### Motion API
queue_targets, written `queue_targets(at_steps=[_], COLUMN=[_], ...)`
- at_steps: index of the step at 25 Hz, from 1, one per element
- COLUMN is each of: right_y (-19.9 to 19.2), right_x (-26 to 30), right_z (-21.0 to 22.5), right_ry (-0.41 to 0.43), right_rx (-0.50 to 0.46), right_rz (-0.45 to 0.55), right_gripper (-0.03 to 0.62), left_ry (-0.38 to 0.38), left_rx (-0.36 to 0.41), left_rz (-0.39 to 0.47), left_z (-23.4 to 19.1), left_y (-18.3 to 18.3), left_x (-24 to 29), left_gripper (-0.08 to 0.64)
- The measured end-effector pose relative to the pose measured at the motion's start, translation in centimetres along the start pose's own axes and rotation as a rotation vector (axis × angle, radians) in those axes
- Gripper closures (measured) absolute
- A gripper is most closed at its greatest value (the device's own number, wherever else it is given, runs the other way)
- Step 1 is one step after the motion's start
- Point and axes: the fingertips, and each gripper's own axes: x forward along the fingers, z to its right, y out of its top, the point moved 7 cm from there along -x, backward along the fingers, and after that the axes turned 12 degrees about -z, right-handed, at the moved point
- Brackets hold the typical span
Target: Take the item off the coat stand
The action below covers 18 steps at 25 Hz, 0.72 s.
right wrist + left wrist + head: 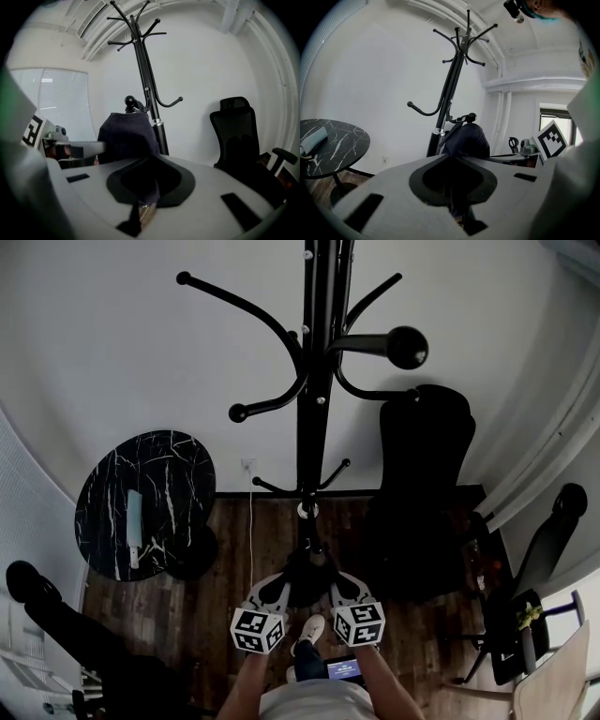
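While you're standing right at the foot of the coat stand point(317, 381), both your grippers are pinched onto the same thing: the dark blue fabric item point(309, 570) that hangs low on the stand, just beside the pole. Your left gripper point(274, 592) has its jaws closed on the cloth, and in the left gripper view you can see a fold of it running down between them. Your right gripper point(343, 591) is clamped on it the same way from the other side. The two sit close together with the item between their tips. In the left gripper view a strap of the item reaches up to a ball-tipped hook point(471, 116) on the lower part of the stand, so it looks like it's hanging there. Off to your left there's a round black marble table point(178, 474) with a pale flat thing point(134, 526) lying on it, well apart from the stand. On your right a black office chair point(424, 456) stands near the stand by the white wall, on the dark wood floor point(206, 615)
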Motion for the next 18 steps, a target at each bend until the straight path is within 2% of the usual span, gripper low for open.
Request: queue_targets(at_steps=[18], right_y=[0.6], right_x=[2.4], right_z=[1.4], right_ry=[-0.02], right_rx=[-0.011], right_rz=[-0.017], right_gripper=[0.565], left_ry=[0.001], left_rx=[-0.013], left_rz=[-0.021], left_z=[-1.7], left_y=[0.3], left_x=[2.5], left_gripper=[0.529])
